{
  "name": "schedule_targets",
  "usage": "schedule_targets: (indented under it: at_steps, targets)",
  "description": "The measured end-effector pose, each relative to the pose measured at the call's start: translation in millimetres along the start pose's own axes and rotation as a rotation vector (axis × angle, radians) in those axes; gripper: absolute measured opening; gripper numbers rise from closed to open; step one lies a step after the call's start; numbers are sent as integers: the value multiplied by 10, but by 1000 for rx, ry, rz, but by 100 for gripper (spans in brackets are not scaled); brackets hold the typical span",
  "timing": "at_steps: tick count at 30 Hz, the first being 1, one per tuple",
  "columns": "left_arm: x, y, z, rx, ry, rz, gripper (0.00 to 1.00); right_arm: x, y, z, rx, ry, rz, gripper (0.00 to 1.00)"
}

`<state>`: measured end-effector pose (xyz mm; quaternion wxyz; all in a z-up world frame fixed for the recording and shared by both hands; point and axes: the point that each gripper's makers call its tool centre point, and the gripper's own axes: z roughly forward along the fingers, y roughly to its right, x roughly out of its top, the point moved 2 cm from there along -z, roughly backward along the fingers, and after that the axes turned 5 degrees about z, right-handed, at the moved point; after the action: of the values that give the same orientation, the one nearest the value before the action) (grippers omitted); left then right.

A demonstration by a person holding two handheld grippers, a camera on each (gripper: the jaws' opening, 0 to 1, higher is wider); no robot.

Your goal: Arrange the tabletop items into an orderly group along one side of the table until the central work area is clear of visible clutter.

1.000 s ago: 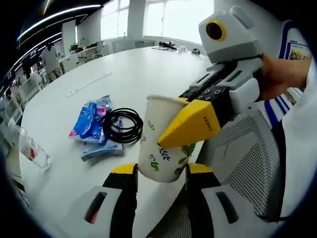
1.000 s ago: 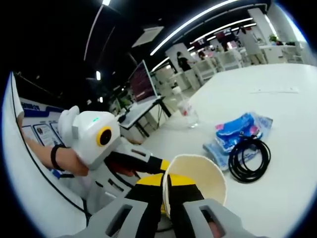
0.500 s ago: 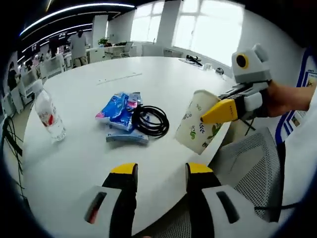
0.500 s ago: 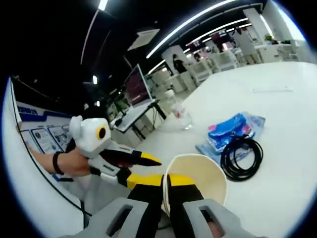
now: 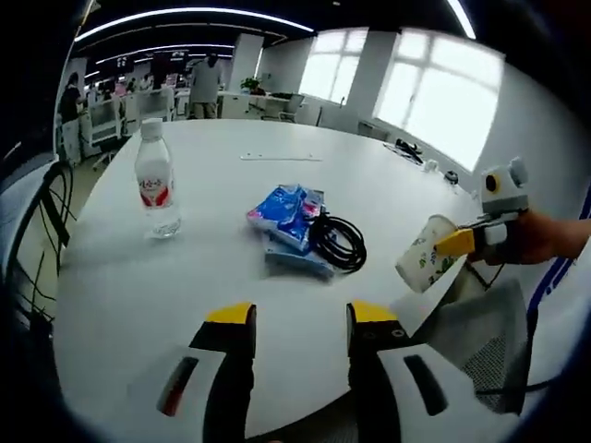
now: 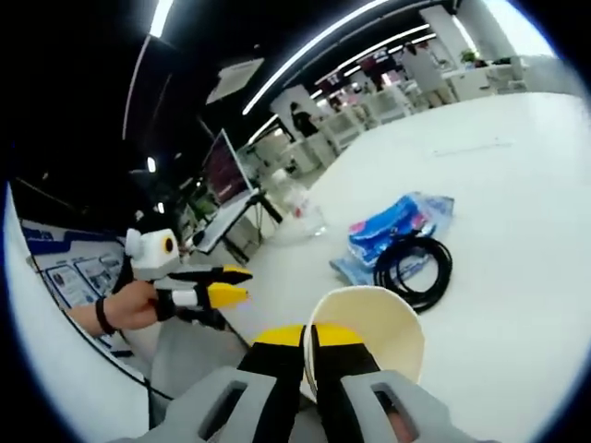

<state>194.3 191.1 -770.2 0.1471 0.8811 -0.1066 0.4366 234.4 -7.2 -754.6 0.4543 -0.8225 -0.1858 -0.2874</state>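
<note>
Two fingers of the right gripper pinch the rim of the cup, out past the worktop edge. It could tip or slip and drop. The left gripper is open, holding nothing. The cable, blue packs and bottle sit mid-worktop; a careless swing could knock the bottle over.

- Paper cup: cream with green leaf print
- Packets: blue with pink
- Cable: black
- Bottle: clear, red label
- Desk: white
</note>
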Motion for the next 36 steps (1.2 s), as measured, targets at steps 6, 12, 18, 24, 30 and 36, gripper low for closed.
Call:
schedule_targets:
  at_steps: [6, 12, 18, 24, 30, 36]
  targets:
    - [35, -206, -106, 63, 50, -55, 38, 43, 4, 32, -12, -6, -12, 0]
    - [60, -322, -167, 90, 72, -84, 39, 141, -23, 102, -19, -11, -29, 0]
    - [92, -367, -161, 97, 90, -102, 41, 237, -9, 234, -23, -36, -63, 0]
    - [124, -467, -173, 100, 111, -118, 42, 418, -22, 438, -22, -51, -96, 0]
    - [184, -500, -203, 105, 128, -103, 47, 578, -105, 724, -4, -73, -140, 0]
    - [212, -618, -214, 116, 130, -77, 48, 673, -180, 992, -3, -85, -139, 0]
